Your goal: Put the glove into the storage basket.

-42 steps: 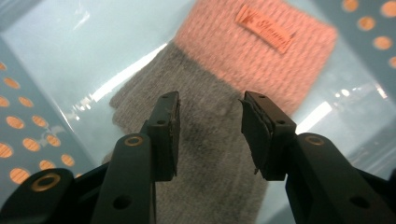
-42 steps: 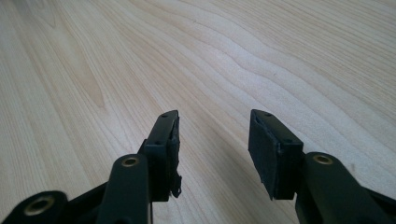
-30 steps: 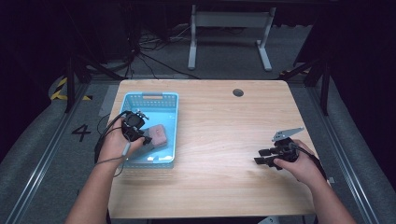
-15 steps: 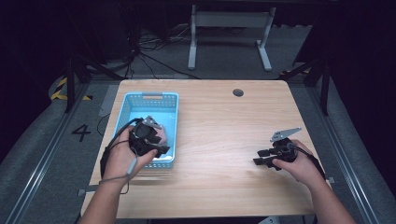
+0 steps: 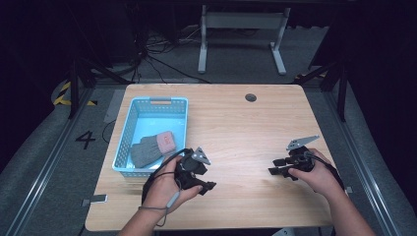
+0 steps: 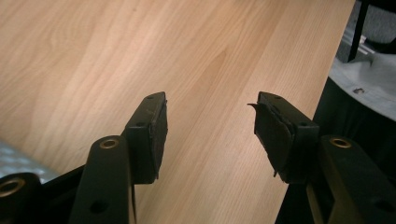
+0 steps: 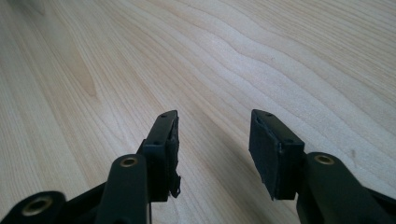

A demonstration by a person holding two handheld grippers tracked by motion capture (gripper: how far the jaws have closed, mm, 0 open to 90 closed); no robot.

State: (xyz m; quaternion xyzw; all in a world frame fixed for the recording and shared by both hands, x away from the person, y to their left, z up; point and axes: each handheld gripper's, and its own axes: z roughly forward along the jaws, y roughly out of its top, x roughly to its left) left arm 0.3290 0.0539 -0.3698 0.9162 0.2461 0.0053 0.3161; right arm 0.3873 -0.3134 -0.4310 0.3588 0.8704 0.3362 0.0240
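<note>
Grey glove (image 5: 146,151) is left in the basket (image 5: 129,129); beside the basket, both grippers' jaws are best kept spread, empty.

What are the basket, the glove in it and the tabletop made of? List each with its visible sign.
Basket: likely moulded plastic, light blue, matte; its walls are a regular grid of small holes.
Glove: seemingly knitted fabric, grey with a pink cuff; soft, slumped shape.
Tabletop: wood or wood-look laminate, smooth pale finish; flowing grain lines show in both gripper views, so it may be printed.
</note>
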